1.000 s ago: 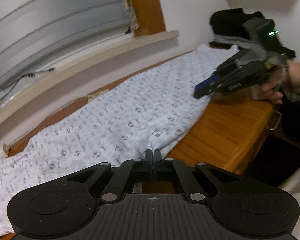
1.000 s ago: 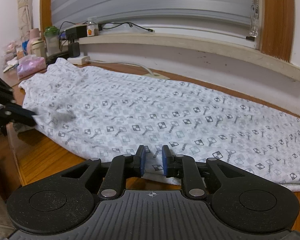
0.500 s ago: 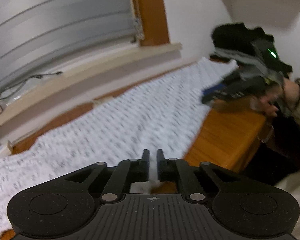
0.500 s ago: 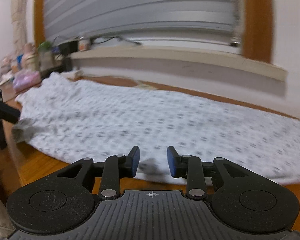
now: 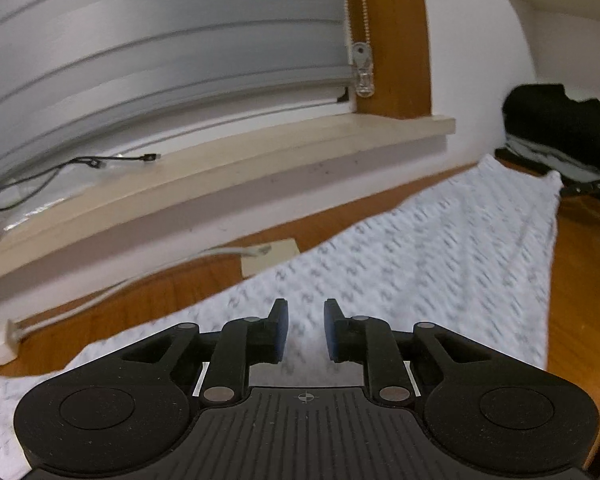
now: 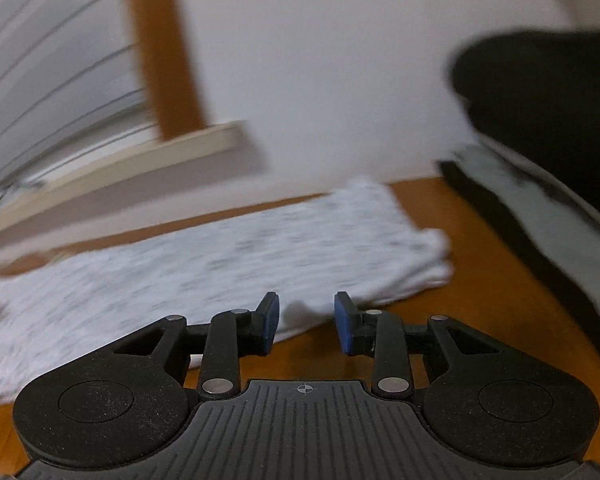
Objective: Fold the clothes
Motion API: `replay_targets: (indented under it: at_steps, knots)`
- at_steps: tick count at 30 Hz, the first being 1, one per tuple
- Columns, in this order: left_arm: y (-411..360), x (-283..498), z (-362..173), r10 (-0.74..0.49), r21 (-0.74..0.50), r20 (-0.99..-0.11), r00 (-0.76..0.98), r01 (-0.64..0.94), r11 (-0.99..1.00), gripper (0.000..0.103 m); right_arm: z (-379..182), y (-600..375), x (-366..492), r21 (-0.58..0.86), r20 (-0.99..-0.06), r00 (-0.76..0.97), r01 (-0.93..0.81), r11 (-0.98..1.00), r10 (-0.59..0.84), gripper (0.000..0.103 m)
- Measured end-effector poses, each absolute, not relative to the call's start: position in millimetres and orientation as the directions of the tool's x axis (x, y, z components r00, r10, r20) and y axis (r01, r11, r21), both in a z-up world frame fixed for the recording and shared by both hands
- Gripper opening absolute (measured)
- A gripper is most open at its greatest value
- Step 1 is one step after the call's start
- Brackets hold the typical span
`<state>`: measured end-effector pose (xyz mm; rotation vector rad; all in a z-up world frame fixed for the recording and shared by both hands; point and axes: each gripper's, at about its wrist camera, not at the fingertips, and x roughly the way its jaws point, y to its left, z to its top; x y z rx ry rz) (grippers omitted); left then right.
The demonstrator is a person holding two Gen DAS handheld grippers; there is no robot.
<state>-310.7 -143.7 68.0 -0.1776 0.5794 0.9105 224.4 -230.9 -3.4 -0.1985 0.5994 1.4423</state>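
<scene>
Both grippers have released the patterned garment (image 5: 420, 264); left gripper (image 5: 305, 330) opening above it, right gripper (image 6: 306, 322) parted, empty, at its near edge.

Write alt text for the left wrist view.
The left gripper, its blue-padded fingers opening with nothing held, points over a white patterned garment spread flat on a wooden table. Behind run a pale windowsill with a black cable and closed blinds; dark clothes are piled at far right.
</scene>
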Motion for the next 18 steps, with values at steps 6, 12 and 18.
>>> replay_targets:
  at_steps: [6,12,18]
  knots:
    - [-118,-306,46,0.679,0.032,-0.555,0.481,-0.803,0.595,0.029,-13,-209,266,0.295,-0.534,0.052,-0.924,0.243,0.844,0.032]
    - [-117,-308,29,0.646,-0.002,-0.583,0.492,-0.796,0.605,0.030,-13,-196,267,0.295,-0.519,0.109,-0.908,0.297,0.848,0.030]
    - [-123,-313,19,0.627,-0.016,-0.595,0.503,-0.787,0.616,0.035,2,-211,263,0.268,-0.410,0.193,-0.909,0.320,0.892,0.009]
